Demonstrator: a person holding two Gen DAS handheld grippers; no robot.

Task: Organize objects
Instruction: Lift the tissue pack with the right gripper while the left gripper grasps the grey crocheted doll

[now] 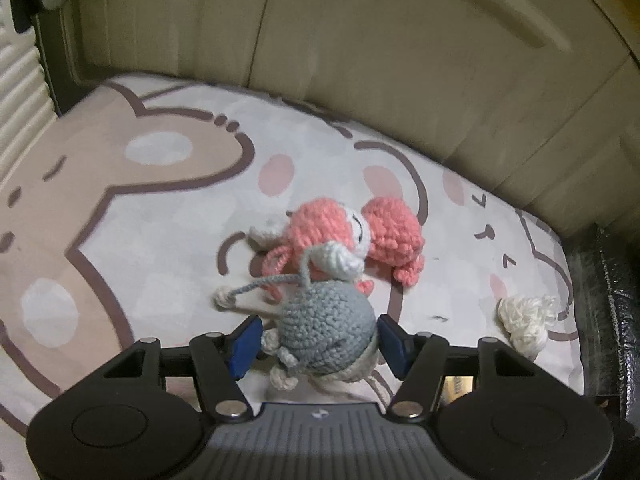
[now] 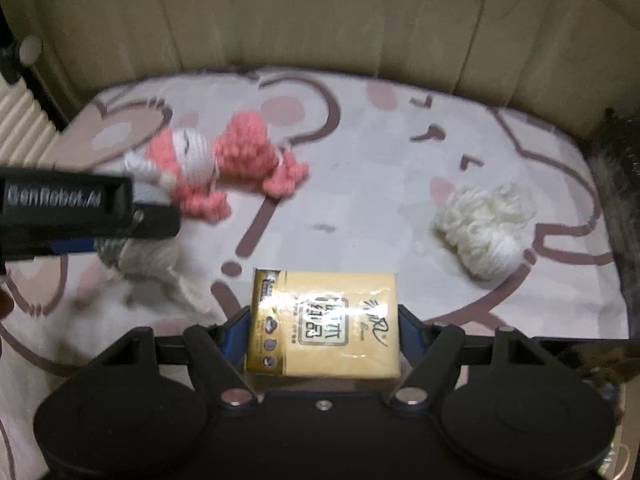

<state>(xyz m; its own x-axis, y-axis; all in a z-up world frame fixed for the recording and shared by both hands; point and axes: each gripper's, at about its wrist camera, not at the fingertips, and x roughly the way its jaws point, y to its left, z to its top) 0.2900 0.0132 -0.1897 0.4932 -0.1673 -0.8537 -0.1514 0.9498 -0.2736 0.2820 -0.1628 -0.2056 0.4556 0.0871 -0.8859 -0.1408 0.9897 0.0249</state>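
The grey crochet toy (image 1: 328, 330) was seen lying between the blue pads of the left tongs (image 1: 318, 340), which stood spread, the right pad touching and a gap showing at the left one (no firm grip was evident). The pink crochet doll (image 1: 348, 236) lay just beyond on the printed bed cover (image 1: 160, 200). The yellow tissue pack (image 2: 324, 324) was clamped squarely in the right tongs (image 2: 324, 334), the white yarn bundle (image 2: 480, 228) lying ahead to their right, nearer that hand.

dim, warm indoor light, soft shadows. glare streaks the wrapper of the tissue pack (image 2: 323, 322). both fisheye views bend and darken at the corners; the right wrist view is motion-blurred, especially left.
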